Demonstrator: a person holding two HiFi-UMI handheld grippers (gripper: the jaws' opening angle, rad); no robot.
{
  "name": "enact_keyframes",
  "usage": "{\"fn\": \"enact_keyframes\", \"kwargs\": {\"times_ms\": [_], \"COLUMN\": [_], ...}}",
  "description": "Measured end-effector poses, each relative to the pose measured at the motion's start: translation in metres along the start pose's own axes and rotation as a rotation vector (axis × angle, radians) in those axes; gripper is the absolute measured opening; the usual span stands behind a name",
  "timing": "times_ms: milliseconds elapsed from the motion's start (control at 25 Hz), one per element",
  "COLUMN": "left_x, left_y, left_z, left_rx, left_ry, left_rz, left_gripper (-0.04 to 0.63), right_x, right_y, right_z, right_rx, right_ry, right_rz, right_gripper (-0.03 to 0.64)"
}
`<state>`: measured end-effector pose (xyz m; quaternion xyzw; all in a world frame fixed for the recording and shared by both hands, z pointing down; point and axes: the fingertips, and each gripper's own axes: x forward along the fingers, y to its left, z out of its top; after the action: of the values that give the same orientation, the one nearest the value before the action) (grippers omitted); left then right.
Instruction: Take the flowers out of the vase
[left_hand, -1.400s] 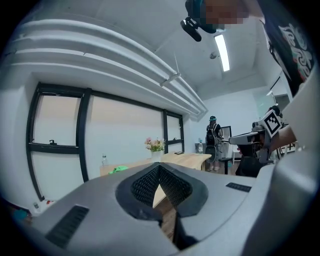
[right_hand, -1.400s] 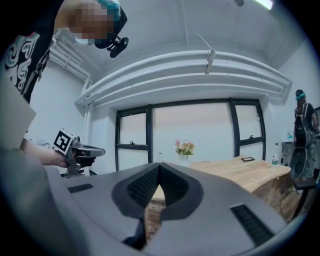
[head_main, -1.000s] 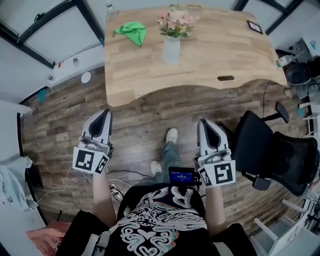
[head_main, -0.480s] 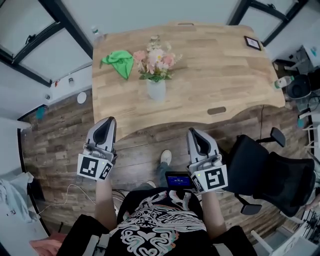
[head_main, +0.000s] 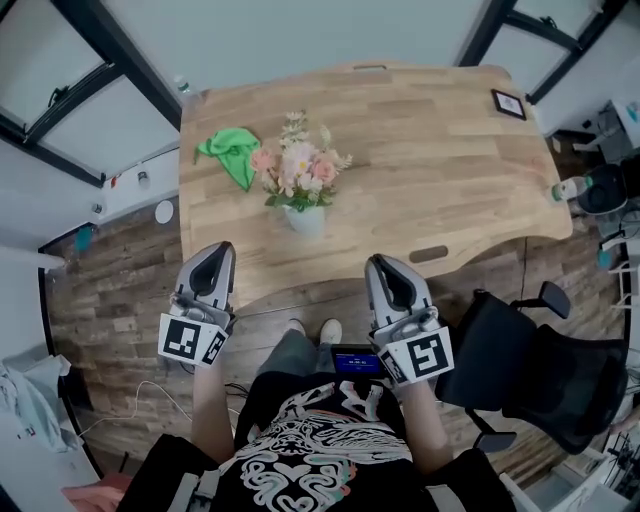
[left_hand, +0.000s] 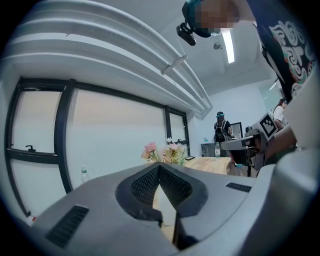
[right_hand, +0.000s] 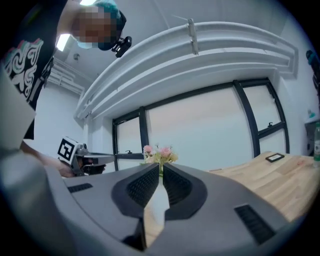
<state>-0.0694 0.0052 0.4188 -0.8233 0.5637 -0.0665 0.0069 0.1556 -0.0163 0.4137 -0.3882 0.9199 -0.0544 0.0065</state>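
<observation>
As seen from the head camera, far left first: crumpled green cloth (head_main: 228, 152), flat on the pale wooden worktop (head_main: 420, 140) near its left edge. Lies well apart from both tongs.

Nearer the person and slightly left of the cloth: left tongs (head_main: 217, 252), a grey two-jaw pair with a black-and-white marker cube at the back. Points toward the worktop, tip about at its near edge. Closed tight in the left gripper view, ribbed pads meeting, nothing between them. Touches nothing.

Next to the right: bunch of pink and cream flowers (head_main: 297, 172) with green leaves, upright in a small white frosted vase (head_main: 306, 220). Stands on the worktop close to the front edge, right of the cloth, beyond the tips of both pairs and between their lines. Not yet taken out, reached by neither pair. Appears just past the shut jaw tips in both gripper views.

Further right: right tongs (head_main: 382, 264), same grey build, level with the left pair and likewise at the worktop's near edge. Shut too, pads drawn together, empty.

Between the two forearms, at the person's chest: small dark screen (head_main: 357, 360).

Far right: small black-framed card (head_main: 508, 103) by the worktop's back right corner, and a black office chair (head_main: 545, 370) on the brown plank floor (head_main: 110, 290), beside the right pair.
</observation>
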Motion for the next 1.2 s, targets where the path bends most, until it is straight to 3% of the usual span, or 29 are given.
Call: {"fn": "enact_keyframes", "kwargs": {"times_ms": [360,600,920,1200], "left_x": [0.043,0.069,0.089,0.093], "left_y": [0.018,0.023,0.036,0.041], "left_z": [-0.002,0.001,-0.006,-0.014], "left_rx": [-0.019,-0.013,-0.029,-0.046], "left_ry": [0.000,-0.001,0.004,0.003], "left_rz": [-0.064,-0.138,-0.181,-0.207], "left_gripper": [0.002,0.003,0.003,0.003], "right_x": [0.051,0.076,0.096,0.105], "right_y": [0.000,-0.004,-0.004,0.004], "right_z": [0.000,0.001,0.002,-0.008], "right_rx": [0.008,0.008,0.031,0.049], "right_ry": [0.052,0.070,0.056,0.115], "right_rz": [0.066,0.062,0.055,0.076], "right_gripper": [0.008,0.009,0.011,0.137]}}
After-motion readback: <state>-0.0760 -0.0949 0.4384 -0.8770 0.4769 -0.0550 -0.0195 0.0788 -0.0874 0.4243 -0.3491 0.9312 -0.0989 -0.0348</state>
